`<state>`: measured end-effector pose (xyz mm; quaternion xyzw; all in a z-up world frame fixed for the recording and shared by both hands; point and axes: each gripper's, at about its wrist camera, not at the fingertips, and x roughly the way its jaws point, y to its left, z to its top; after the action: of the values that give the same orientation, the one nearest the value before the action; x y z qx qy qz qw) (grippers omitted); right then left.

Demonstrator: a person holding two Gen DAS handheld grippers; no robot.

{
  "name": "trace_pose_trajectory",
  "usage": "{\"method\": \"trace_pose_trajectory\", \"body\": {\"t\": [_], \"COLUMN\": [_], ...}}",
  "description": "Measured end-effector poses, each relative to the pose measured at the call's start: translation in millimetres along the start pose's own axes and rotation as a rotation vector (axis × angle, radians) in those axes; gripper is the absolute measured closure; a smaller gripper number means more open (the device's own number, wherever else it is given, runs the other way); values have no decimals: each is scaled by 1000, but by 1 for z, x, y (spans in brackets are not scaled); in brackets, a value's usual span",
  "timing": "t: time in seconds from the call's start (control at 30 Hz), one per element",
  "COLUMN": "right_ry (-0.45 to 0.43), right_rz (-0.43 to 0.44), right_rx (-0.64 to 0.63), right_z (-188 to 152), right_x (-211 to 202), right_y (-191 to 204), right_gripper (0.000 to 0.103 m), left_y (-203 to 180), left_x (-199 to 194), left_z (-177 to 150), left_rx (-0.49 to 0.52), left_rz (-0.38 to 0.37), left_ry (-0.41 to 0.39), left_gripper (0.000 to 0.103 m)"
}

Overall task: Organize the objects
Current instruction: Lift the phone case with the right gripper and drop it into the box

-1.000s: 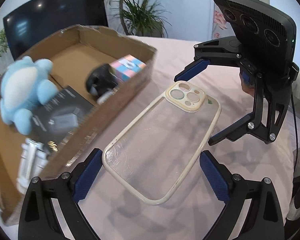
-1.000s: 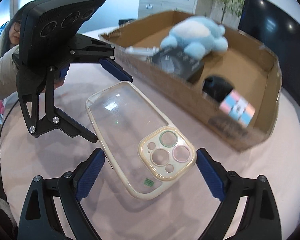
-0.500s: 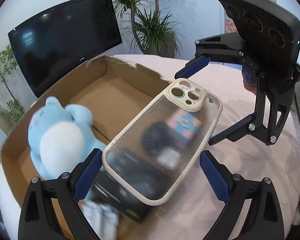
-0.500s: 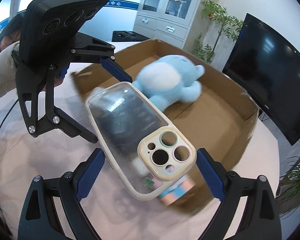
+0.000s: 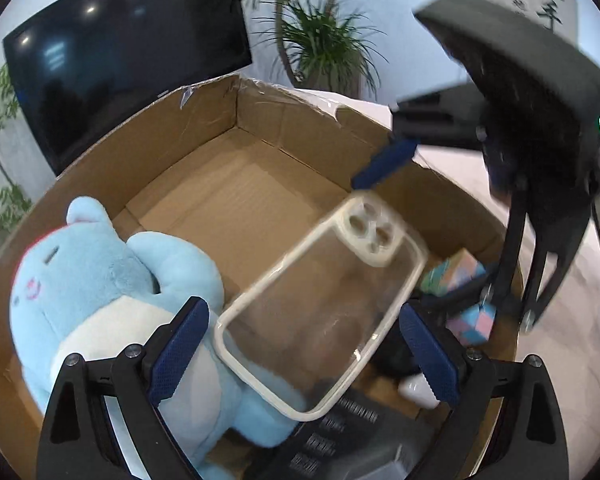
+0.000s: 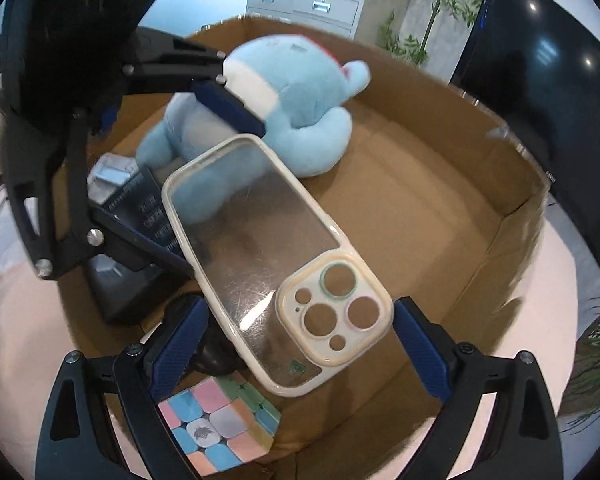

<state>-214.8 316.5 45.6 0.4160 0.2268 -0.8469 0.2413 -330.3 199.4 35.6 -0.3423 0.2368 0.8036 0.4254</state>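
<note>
Phone case point(image 5: 324, 312) moved over box point(image 5: 204, 128) | inside: plush point(image 5: 92, 292), cube point(image 6: 220, 428)

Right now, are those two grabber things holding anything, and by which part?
The clear phone case hangs over the cardboard box between both hand-held grippers, one at each end. Neither's pads visibly touch its edges, so the hold cannot be told.

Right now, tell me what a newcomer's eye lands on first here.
The clear phone case with its cream rim, over the cardboard box between the left gripper and the right gripper. Then the blue plush toy in the box, and the pastel cube at a near corner.
</note>
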Motion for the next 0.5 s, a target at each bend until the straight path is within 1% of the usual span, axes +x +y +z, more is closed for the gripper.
{"method": "trace_pose_trajectory", "body": {"t": [0.07,0.13,0.23,0.3,0.33,0.4,0.47,0.5], "right_ry": [-14,-42,-110,-136,-148,-140,-140,-118], "right_rz": [-29,-35,-70,-100,-120,-145,-165,-174], "right_rx": [10,30,97,137,169,241,324,369], "right_z": [-1,-1,-5,-9,-12,-17,-26,-28], "right_x": [-4,-15,-42,-54,-60,-63,-63,-63], "right_y": [4,9,18,26,33,41,56,64], "right_gripper": [9,9,2,1,1,1,1,1], "left_y": [-9,-17,-21,-20,-19,-20,-26,-30], "left_x": [1,-7,-26,-45,-54,-71,-79,-83], "left_z": [-1,-5,-15,-27,-35,-56,-72,-82], "left_rx": [11,13,-41,-131,-187,-311,-413,-440], "left_rz": [48,75,109,141,169,235,294,315], "left_ry": [8,12,-20,-63,-76,-104,-98,-94], "left_gripper": [6,6,6,4,1,1,1,1]}}
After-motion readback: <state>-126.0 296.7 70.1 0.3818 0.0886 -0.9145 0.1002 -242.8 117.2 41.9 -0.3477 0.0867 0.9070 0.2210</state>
